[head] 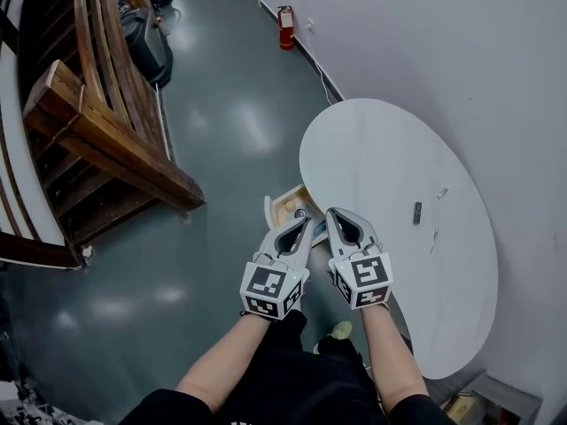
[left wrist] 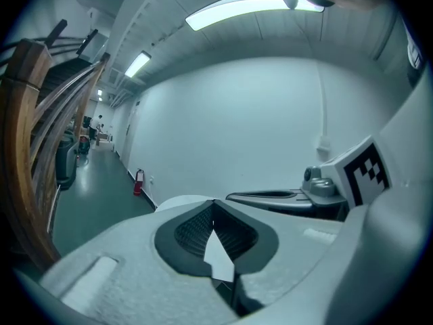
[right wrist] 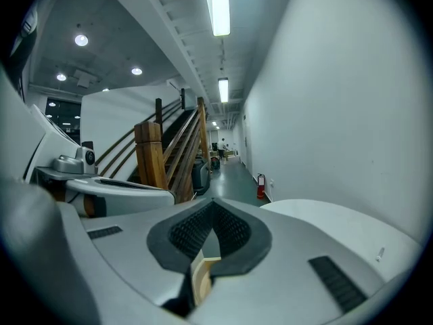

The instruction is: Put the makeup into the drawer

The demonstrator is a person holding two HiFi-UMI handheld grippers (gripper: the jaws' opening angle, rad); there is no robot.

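Grey-and-white plastic, nearest: left gripper [head: 299, 234] and right gripper [head: 341, 228], side by side over the drawer mouth. Each has its tongs pressed together at the tips, with nothing pinched between the ribbed pads.

Pale wooden drawer [head: 285, 204]: pulled open at the near edge of the round white table [head: 390, 149]. Most of its inside is covered by the two grippers. A small round shape and a glimpse of blue show beside the jaws, too small to name, so what the drawer holds cannot be told.

Makeup on the tabletop, well apart from the drawer: short dark stick [head: 417, 212], small silvery piece [head: 441, 193] and thin pale sliver [head: 433, 242], their kinds unreadable.

Judgement: with these pieces out on the table, the task is not complete. They remain to go in, and the drawer stands open to take them.

Beyond: brown wooden staircase [head: 106, 140], cut off at the left, and a red fire extinguisher [head: 285, 27] by the far wall
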